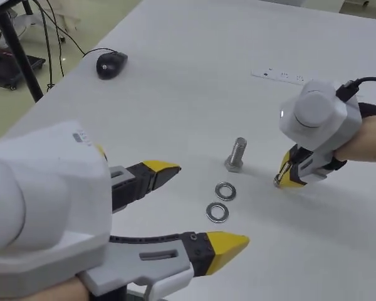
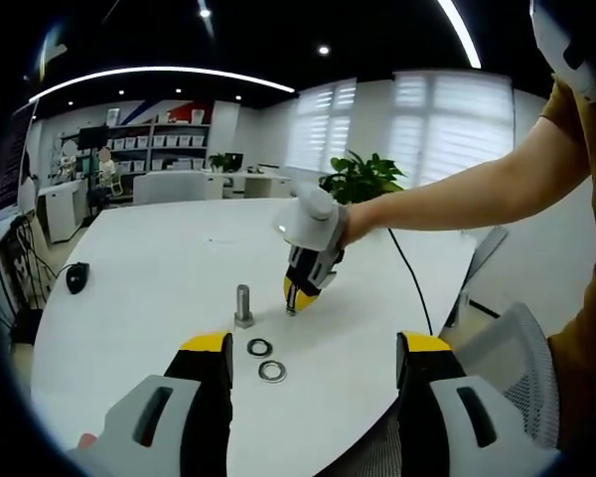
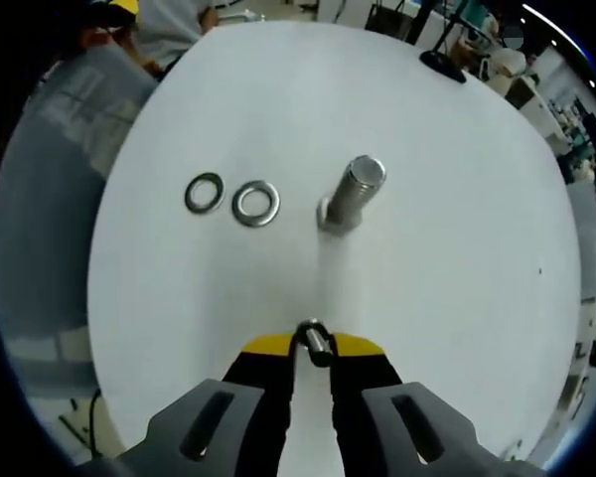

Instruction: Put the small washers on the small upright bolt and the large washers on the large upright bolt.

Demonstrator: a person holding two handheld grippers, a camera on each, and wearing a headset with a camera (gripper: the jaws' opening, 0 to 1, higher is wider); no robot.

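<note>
A large steel bolt (image 1: pixel 236 155) (image 2: pixel 243 305) (image 3: pixel 350 194) stands upright on its head on the white table (image 1: pixel 194 94). Two flat washers (image 1: pixel 225 190) (image 1: pixel 217 212) lie side by side just in front of it, also seen as washers (image 3: pixel 205 192) (image 3: pixel 256 203) in the right gripper view. My right gripper (image 1: pixel 287 177) (image 3: pixel 313 345) is to the right of the large bolt, tips down at the tabletop, shut on a small metal bolt (image 3: pixel 314 339). My left gripper (image 1: pixel 200 204) (image 2: pixel 315 346) hovers open near the table's front, tips pointing at the washers, with nothing between its fingers.
A black mouse (image 1: pixel 111 63) (image 2: pixel 76 276) with its cable lies at the far left of the table. A white power strip (image 1: pixel 279 76) lies flat at the far right. The table's left edge (image 1: pixel 62 81) drops to the floor beside a dark stand.
</note>
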